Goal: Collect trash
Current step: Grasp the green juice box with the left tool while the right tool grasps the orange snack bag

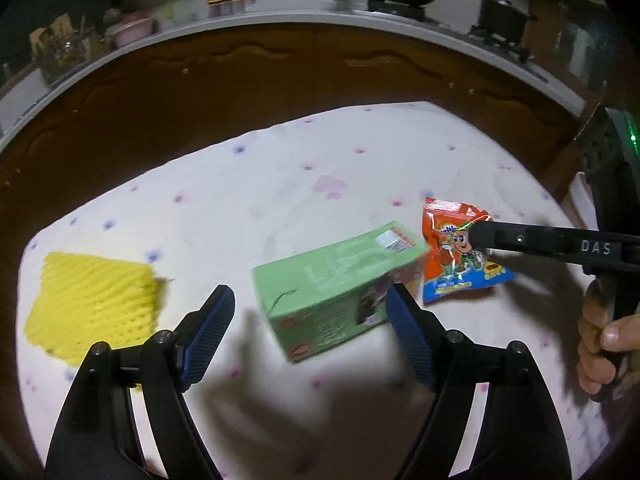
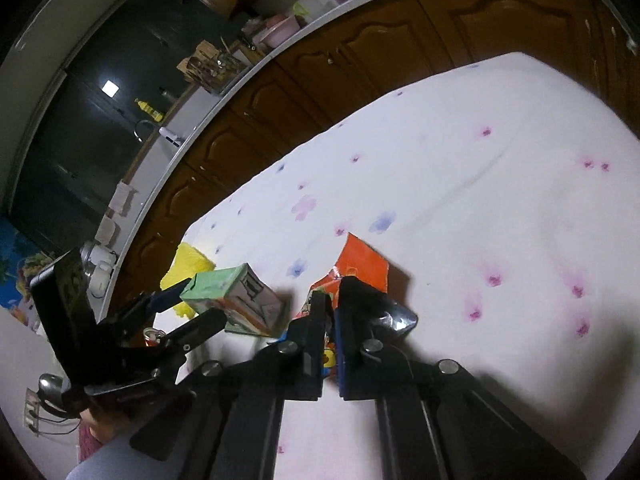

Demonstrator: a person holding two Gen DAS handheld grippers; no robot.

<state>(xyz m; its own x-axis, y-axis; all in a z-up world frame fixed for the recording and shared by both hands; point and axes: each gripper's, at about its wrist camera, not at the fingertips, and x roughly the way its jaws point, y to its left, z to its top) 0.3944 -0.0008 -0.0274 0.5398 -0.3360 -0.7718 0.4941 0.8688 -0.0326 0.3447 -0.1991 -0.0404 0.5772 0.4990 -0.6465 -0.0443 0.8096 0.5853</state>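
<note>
Two grabs are going at once: the right gripper is pinching the orange snack packet, while the left gripper, fingers wide, is straddling the green carton, probably needing to close next.

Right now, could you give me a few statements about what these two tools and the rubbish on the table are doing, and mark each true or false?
1. The right tool is shut on the orange snack packet. True.
2. The left tool is clamped on the green carton. False: its jaws stand open, either side of the carton, without pressing it.
3. The yellow foam net lies apart from both tools. True.
4. The green carton stands upright. False: it lies on its side on the flowered tablecloth.
5. The snack packet lies left of the carton in the left wrist view. False: it lies to the right.
</note>
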